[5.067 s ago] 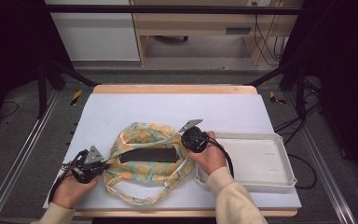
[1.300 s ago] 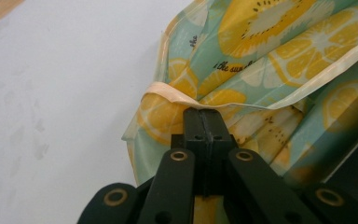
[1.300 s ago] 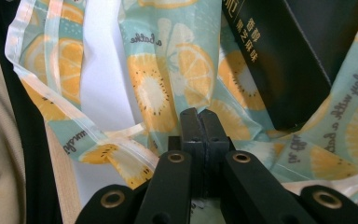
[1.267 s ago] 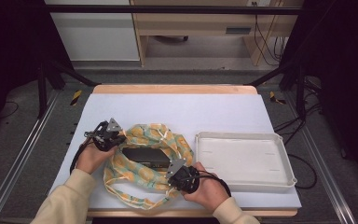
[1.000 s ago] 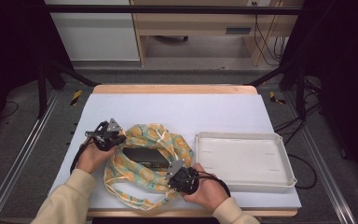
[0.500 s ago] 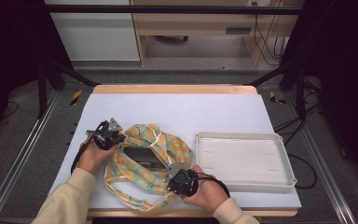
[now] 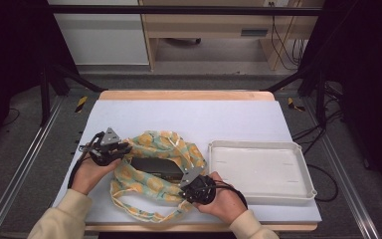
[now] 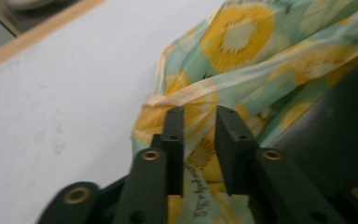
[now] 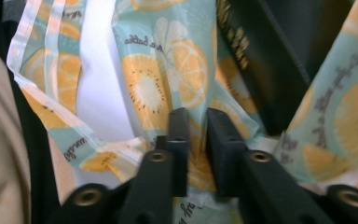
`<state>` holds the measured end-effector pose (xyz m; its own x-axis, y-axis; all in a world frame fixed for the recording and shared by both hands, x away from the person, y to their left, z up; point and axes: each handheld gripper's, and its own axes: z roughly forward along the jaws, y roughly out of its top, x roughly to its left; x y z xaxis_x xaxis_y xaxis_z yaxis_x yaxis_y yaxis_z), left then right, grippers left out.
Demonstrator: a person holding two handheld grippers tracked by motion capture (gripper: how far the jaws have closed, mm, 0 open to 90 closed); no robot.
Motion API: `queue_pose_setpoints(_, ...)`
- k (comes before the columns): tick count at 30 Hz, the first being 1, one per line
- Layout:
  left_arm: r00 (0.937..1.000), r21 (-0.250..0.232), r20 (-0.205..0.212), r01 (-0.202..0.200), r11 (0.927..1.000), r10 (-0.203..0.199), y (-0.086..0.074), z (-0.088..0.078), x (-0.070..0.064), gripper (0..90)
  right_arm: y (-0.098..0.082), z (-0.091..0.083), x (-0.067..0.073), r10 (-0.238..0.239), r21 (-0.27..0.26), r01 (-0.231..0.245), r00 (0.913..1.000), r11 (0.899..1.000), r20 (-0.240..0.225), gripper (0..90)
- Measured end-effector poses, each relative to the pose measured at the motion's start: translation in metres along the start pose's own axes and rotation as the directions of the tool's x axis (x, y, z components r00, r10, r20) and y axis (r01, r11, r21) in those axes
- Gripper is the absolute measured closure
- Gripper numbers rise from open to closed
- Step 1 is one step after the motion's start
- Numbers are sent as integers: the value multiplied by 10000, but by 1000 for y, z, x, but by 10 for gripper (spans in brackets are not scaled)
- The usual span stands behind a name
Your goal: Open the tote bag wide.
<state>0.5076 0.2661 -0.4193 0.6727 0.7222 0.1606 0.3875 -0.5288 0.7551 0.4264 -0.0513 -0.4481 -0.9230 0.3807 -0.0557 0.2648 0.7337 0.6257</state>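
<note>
A cloth bag (image 7: pixel 151 191) printed with lemon slices lies open on the white table cover, with a black box (image 7: pixel 156 167) inside it. My left gripper (image 7: pixel 126 149) is at the bag's left rim. Its jaws (image 8: pixel 200 116) have just been opening and stand slightly apart, with the rim's fabric (image 8: pixel 242 51) in the gap. My right gripper (image 7: pixel 184 182) is at the bag's front right edge. Its jaws (image 9: pixel 193 119) have also just been opening, a narrow gap over the printed cloth (image 9: pixel 168 70) beside the box (image 9: pixel 279 60).
A shallow white tray (image 7: pixel 258 145) sits to the right of the bag, close to my right hand. The bag's long handle loops (image 7: pixel 144 215) trail toward the table's front edge. The white table cover (image 7: pixel 194 117) stretches beyond the bag.
Since the earliest frame the left hand went from the front left to the bag's left rim, the right from the far rim to the front right. In the last second the left hand rose slightly.
</note>
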Motion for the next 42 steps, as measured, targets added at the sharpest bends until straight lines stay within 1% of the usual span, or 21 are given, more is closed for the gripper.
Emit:
queue_pose_setpoints(2,9999,-153,-76,-123,9998,122,1,-11,-3,652,1,-3,-1,64,-146,-62,9999,9999,127,660)
queue_pose_setpoints(3,9999,-275,-113,-90,9996,87,2,-16,-6,608,2,-5,-2,144,-202,-140,9997,9997,219,632)
queue_pose_setpoints(4,9999,-385,-111,-121,9992,117,2,-22,-9,555,3,-8,-2,185,-276,-178,9995,9995,240,618)
queue_pose_setpoints(6,9998,-461,-93,-187,9988,183,-2,-31,-15,505,5,-13,-4,178,-409,-162,9990,9990,407,573)
queue_pose_setpoints(7,9998,-491,-96,-151,9987,146,-4,-33,-18,470,6,-17,-6,242,-523,-215,9983,9984,525,552)
queue_pose_setpoints(8,10000,-573,24,-73,9983,75,-7,-34,-20,451,7,-19,-7,278,-580,-245,9980,9980,568,539)
queue_pose_setpoints(10,9993,-664,352,136,9977,-113,-13,-35,-26,389,10,-26,-11,360,-765,-298,9960,9966,813,500)
queue_pose_setpoints(11,9986,-644,524,31,9979,3,-16,-35,-29,360,12,-29,-14,460,-905,-375,9945,9952,942,477)
queue_pose_setpoints(13,9978,-480,659,-74,9988,105,-20,-31,-35,296,16,-34,-20,569,-1108,-438,9914,9929,1175,445)
queue_pose_setpoints(15,9987,-484,442,-242,9985,263,-24,-27,-39,252,21,-39,-26,790,-1229,-613,9862,9905,1452,405)
queue_pose_setpoints(17,9985,-453,539,-89,9989,113,-28,-23,-40,202,25,-40,-33,990,-1284,-756,9773,9888,1871,348)
queue_pose_setpoints(19,9985,-417,551,-26,9991,49,-30,-21,-40,167,29,-39,-40,1061,-1248,-799,9698,9890,2197,307)
queue_pose_setpoints(22,9972,-434,749,62,9990,-29,-34,-22,-41,147,37,-31,-50,1387,-1115,-1152,9625,9871,2331,254)
queue_pose_setpoints(24,9967,-374,806,-31,9993,61,-36,-22,-43,141,41,-25,-54,1505,-1087,-1288,9628,9857,2243,255)
queue_pose_setpoints(26,9962,-333,865,-20,9994,49,-39,-21,-44,139,45,-17,-57,1598,-946,-1427,9649,9852,2085,258)
queue_pose_setpoints(28,9956,-311,934,-53,9995,81,-40,-20,-45,139,48,-8,-60,1645,-722,-1524,9633,9857,2120,268)
queue_pose_setpoints(31,9939,-172,1083,-199,9997,217,-40,-19,-46,129,50,-3,-62,1609,-613,-1513,9642,9866,2107,353)
queue_pose_setpoints(35,9917,27,1249,-314,9995,309,-41,-15,-49,149,50,-3,-64,1511,-549,-1427,9662,9882,2087,472)
queue_pose_setpoints(39,9889,298,1436,-430,9986,383,-42,-11,-51,265,50,-4,-65,1481,-637,-1378,9675,9884,2049,584)
queue_pose_setpoints(40,9892,308,1420,-412,9987,364,-42,-11,-51,312,49,-5,-64,1439,-633,-1337,9684,9890,2036,609)
queue_pose_setpoints(42,9892,346,1426,-406,9986,352,-42,-13,-52,365,49,-5,-64,1396,-595,-1301,9698,9897,2000,658)
